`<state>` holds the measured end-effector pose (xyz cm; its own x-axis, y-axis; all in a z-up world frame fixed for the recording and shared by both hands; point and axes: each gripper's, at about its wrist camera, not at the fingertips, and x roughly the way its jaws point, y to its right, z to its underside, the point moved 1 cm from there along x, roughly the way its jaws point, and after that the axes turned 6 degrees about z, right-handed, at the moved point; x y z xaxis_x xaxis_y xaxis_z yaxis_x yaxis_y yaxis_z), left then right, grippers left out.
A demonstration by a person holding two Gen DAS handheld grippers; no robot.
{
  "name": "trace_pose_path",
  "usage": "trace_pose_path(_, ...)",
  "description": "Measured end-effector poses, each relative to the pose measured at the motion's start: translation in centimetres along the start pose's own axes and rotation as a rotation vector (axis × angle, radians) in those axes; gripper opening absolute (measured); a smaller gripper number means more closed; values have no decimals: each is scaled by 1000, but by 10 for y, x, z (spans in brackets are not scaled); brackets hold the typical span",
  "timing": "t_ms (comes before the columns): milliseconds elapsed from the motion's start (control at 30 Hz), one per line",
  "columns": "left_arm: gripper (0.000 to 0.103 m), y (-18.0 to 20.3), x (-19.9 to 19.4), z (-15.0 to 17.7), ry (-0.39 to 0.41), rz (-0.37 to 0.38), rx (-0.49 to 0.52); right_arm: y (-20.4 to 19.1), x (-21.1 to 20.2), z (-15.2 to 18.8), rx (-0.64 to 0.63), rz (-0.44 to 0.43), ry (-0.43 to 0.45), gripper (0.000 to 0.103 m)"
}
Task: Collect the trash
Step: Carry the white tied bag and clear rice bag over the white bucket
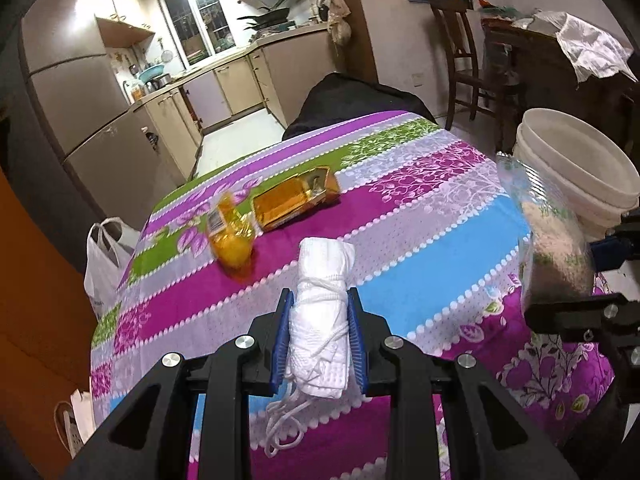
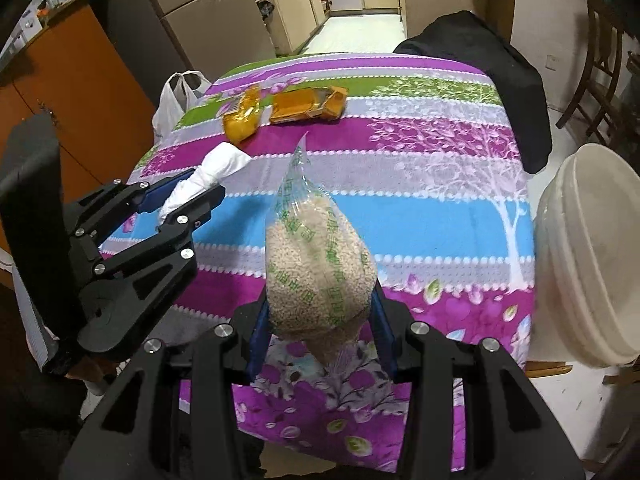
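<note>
- Left tool [image 1: 320, 336] pinches a rolled white cloth bundle [image 1: 322, 304] tied with string, lifted above the bench [image 1: 420, 240].
- Right tool [image 2: 320, 332] pinches a clear bag of pale grains [image 2: 320, 268], also off the cloth-covered bench.
- Farther back lie an orange wrapper [image 1: 231, 236] and an orange carton [image 1: 296, 200].
- A white bucket [image 1: 580, 160] stands at the bench's right edge.

Green print on bag [image 2: 320, 276], seemingly unreadable.

Rolled white cloth [image 1: 320, 312] and clear grain bag [image 2: 320, 268] aloft; orange wrapper [image 1: 230, 232], box [image 1: 296, 200] on table.
</note>
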<state>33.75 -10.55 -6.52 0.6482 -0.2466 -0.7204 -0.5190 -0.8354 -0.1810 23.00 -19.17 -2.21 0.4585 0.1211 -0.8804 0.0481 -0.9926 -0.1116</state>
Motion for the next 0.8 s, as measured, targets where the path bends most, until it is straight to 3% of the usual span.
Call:
trace_pose_path(500,28,39,21,-47,-17,62,122,58,-35,-25,53,7,52,42)
trace_pose_path(800,28,88,24,-102,12,201,197,128,-75,-32,150,92,109,42)
